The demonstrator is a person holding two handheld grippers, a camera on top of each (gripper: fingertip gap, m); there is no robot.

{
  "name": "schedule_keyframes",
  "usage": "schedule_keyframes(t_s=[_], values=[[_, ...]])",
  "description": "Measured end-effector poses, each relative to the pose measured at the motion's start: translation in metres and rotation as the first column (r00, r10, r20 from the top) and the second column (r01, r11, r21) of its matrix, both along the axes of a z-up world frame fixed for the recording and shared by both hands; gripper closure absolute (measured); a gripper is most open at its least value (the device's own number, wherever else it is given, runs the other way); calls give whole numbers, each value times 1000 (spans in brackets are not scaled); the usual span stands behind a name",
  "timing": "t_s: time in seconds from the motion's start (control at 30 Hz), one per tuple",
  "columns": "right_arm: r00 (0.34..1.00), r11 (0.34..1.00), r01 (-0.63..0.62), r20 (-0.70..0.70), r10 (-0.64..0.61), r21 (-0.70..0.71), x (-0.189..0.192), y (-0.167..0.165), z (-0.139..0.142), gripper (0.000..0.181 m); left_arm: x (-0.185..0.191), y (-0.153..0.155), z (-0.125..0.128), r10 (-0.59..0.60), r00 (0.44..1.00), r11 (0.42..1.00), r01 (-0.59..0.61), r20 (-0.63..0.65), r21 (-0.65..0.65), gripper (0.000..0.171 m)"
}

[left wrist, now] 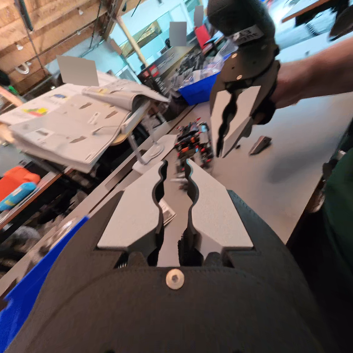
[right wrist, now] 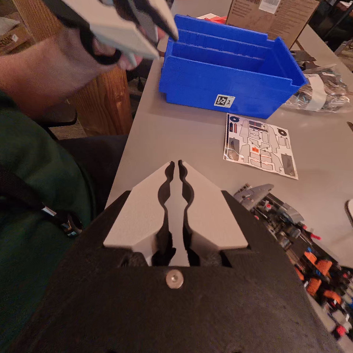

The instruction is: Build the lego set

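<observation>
Between Picks: Both Grippers Empty Above the Bench

Plainly, no brick is in hand. The left gripper (left wrist: 176,162) hangs over the grey bench (left wrist: 286,181) with its jaws parted and nothing between them. The right gripper (right wrist: 176,162) has its tips nearly together with only a thin slit left, and nothing is held there either. In the left wrist view it shows farther off, pointing down just beside the model.

The lego model (left wrist: 193,143), a dark, partly built vehicle with orange and red parts, lies on the bench ahead of the left gripper; in the right wrist view it (right wrist: 286,229) sits at the lower right, close to the right gripper. It looks well along but unfinished.

The step in hand seems to be a pause between placements: finding the next piece or checking the manual (left wrist: 63,124), which lies open on a raised stand to the left. The next move likely calls for one gripper to steady the model while the other fetches a part, and the nearly closed right gripper would have to open first.

Counted: two grippers, one model, one open manual, one sticker sheet (right wrist: 259,147), and one grey wedge piece (left wrist: 260,144) lying alone near the model. Each view shows one blue bin (right wrist: 229,76); whether they are the same bin cannot be told. A clear bag of parts (right wrist: 324,91) lies beside the bin in the right wrist view.
</observation>
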State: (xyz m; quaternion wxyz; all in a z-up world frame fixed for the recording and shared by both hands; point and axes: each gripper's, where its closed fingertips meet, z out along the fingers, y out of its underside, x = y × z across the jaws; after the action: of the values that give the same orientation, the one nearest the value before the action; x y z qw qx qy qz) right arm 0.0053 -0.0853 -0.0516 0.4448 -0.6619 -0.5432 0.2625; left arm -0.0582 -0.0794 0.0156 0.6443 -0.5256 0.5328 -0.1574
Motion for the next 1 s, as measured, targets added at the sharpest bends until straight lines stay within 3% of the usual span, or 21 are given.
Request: schedule_keyframes(t_s=[0.17, 0.23, 0.33, 0.4, 0.5, 0.57, 0.8, 1.0], values=[[996, 995, -89, -34, 88, -37, -28, 2, -3, 178, -97, 49, -6, 302, 947, 951, -307, -108, -39, 155], [993, 992, -116, -31, 115, -42, -37, 3, -6, 179, -137, 70, -17, 411, 895, 896, -431, -172, -102, 151], [988, 987, -148, -56, 145, -56, -47, 5, -7, 179, -188, 90, -24, 552, 792, 803, -590, -263, -91, 152], [982, 982, -175, -83, 168, -77, -54, 4, -7, 179, -214, 97, -23, 625, 729, 744, -665, -280, -71, 156], [972, 970, -218, -113, 206, -110, -65, 0, -10, 179, -241, 103, -18, 688, 679, 682, -726, -256, -88, 163], [970, 966, -231, -101, 219, -119, -72, -1, -17, 178, -250, 103, -22, 690, 667, 668, -736, -281, -109, 171], [952, 938, -298, -125, 278, -180, -91, -10, -28, 176, -272, 108, -64, 596, 597, 612, -771, -537, -179, 170], [945, 923, -322, -135, 299, -211, -96, -13, -32, 176, -262, 113, -90, 473, 642, 630, -725, -603, -278, 167]])
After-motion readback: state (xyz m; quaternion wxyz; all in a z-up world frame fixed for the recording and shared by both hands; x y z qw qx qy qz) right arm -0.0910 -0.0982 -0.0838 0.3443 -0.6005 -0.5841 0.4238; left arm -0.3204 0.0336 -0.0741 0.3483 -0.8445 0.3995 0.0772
